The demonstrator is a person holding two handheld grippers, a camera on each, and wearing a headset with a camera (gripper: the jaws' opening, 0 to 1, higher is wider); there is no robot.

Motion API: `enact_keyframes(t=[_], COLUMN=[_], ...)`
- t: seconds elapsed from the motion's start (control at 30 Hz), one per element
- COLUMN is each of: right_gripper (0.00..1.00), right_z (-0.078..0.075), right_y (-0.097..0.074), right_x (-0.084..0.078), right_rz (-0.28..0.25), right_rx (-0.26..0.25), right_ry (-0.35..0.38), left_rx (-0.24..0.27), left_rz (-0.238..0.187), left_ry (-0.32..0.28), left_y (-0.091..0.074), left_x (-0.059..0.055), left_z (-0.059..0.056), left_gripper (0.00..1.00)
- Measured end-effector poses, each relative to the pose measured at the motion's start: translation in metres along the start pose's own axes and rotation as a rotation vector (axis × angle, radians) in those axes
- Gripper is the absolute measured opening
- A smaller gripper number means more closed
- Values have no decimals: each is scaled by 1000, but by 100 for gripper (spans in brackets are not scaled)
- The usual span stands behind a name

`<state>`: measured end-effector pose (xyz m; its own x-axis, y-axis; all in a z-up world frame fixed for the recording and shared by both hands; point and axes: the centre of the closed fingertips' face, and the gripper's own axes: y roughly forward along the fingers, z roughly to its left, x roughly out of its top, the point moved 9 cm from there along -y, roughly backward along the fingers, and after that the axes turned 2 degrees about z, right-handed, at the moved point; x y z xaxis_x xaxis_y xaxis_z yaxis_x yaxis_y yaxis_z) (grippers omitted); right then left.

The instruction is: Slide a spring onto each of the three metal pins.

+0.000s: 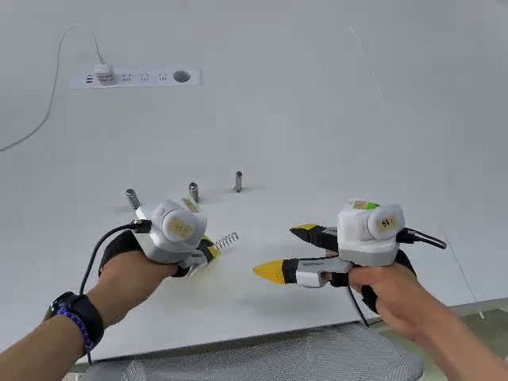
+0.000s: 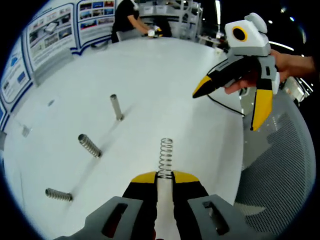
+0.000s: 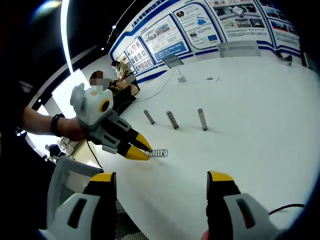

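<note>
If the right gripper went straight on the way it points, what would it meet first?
Most likely the spring held by the left gripper, though depth is unclear.

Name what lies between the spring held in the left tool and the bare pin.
Nothing: bare table runs from spring to pin, as the left gripper view shows.

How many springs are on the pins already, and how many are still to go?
Two are done: the left pin and the middle pin each wear a spring. The third spring is pinched in the left gripper. Left to do: slide it onto the bare right pin. The right gripper is open and empty.
</note>
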<state>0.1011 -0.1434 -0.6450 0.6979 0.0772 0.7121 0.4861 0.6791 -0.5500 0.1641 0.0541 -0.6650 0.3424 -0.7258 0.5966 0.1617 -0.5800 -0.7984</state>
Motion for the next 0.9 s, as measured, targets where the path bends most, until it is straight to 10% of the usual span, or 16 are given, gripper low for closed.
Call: enact_keyframes(t=[0.9], right_gripper=[52], right_z=[19], right_y=[29], right_x=[26], right_rz=[-21], right_rx=[151], right_ry=[37], left_rx=[28], left_rz=[-76], left_ry=[44], left_y=[-50], left_x=[6], left_z=[-10], left_gripper=[10])
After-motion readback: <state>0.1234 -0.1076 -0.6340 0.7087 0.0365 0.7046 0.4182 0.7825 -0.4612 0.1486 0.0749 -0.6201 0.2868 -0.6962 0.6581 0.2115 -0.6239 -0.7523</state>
